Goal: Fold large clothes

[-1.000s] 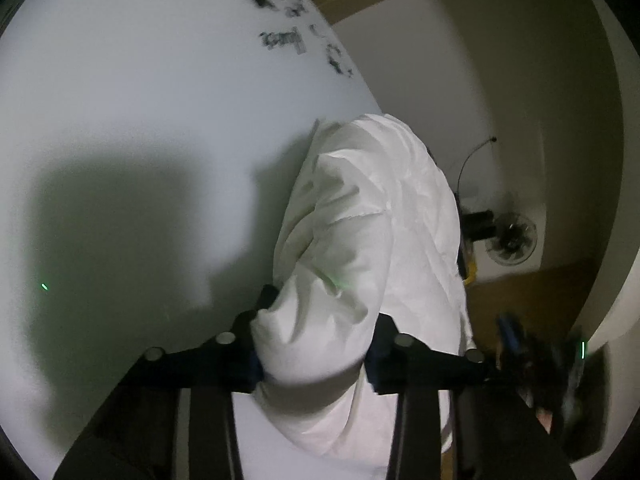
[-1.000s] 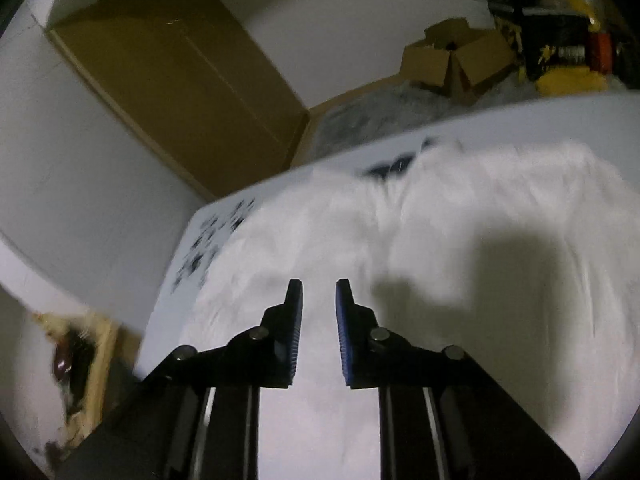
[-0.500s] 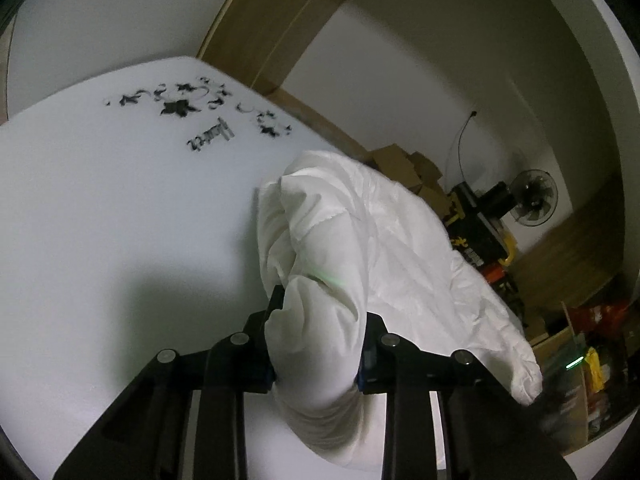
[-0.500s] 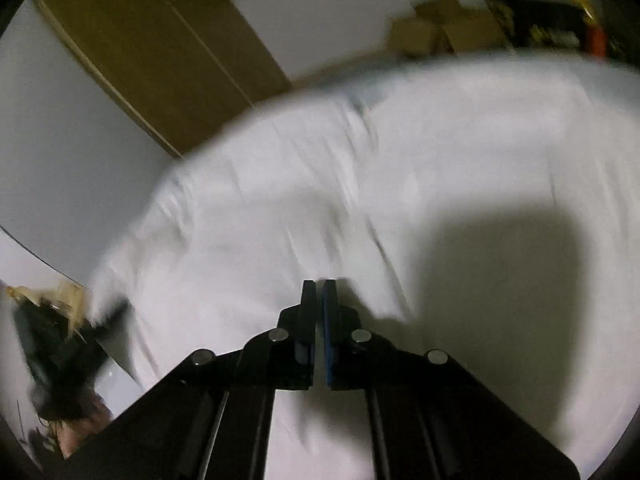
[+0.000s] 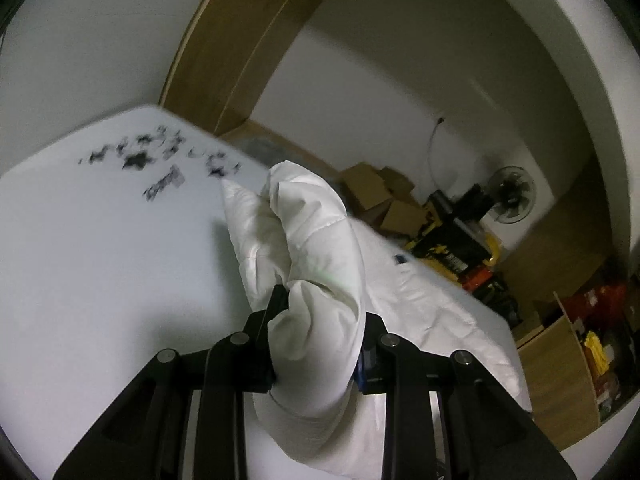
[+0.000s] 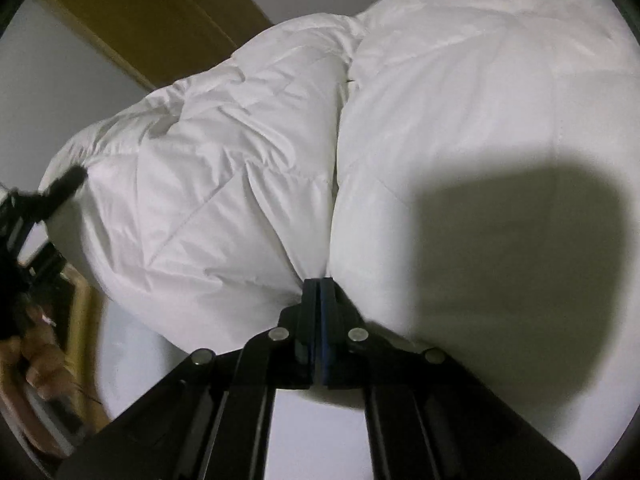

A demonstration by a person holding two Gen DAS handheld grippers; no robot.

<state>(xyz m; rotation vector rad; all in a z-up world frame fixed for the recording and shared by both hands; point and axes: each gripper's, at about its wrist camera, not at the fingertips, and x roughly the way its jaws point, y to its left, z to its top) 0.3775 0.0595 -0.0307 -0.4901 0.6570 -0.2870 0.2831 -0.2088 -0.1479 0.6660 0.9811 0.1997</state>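
Note:
A white quilted puffer jacket [image 6: 420, 120] lies on a white table [image 5: 100, 264]. My left gripper [image 5: 318, 332] is shut on a thick bunched part of the jacket [image 5: 316, 264] and holds it lifted above the table. My right gripper [image 6: 318, 284] is shut on a pinched edge of the jacket at a seam, with the fabric bulging up on both sides. The left gripper also shows at the left edge of the right wrist view [image 6: 60, 188], with the person's hand [image 6: 36, 364] below it.
Black star prints [image 5: 160, 152] mark the far end of the table. Beyond it stand a wooden door frame [image 5: 224, 60], cardboard boxes [image 5: 380, 192], a black and yellow machine [image 5: 452, 240], a fan [image 5: 512, 194] and a wooden shelf [image 5: 568, 364].
My right gripper closed from open onto the jacket's edge and pulled the fabric up. My left gripper lifted and tilted its bunch of jacket, still holding it.

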